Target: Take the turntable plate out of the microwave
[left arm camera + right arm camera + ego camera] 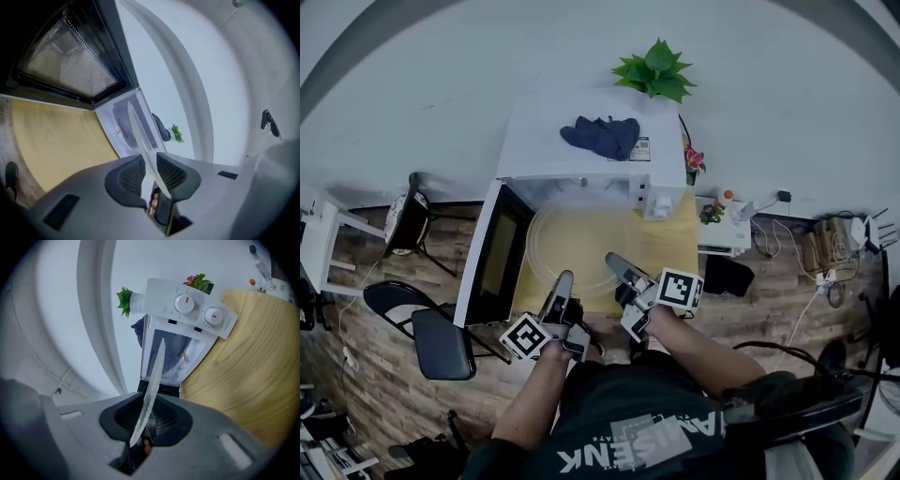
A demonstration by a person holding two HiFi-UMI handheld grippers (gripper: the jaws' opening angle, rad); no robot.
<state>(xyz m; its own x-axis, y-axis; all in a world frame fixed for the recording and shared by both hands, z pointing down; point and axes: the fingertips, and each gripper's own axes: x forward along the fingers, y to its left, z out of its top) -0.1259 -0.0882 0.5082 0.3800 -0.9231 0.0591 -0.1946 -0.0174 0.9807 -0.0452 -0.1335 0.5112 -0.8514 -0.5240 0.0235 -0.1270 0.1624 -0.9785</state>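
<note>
The clear glass turntable plate [579, 246] hangs level above the wooden table [667, 246], in front of the white microwave [581, 131], whose door [495, 255] stands open to the left. My left gripper [565, 279] is shut on the plate's near rim, and my right gripper [614, 261] is shut on the rim beside it. In the left gripper view the plate's edge [139, 133] runs between the pads of the left gripper [151, 168] toward the open microwave [125, 125]. The right gripper view shows the plate's edge [154, 373] clamped in the right gripper [147, 414], below the control panel [197, 310].
A dark cloth [602, 136] lies on the microwave, and a green plant [656, 70] stands behind it. A small white box [659, 202] sits at the table's back right. Black chairs [422, 328] stand left of the table; cables and devices lie on the floor at right.
</note>
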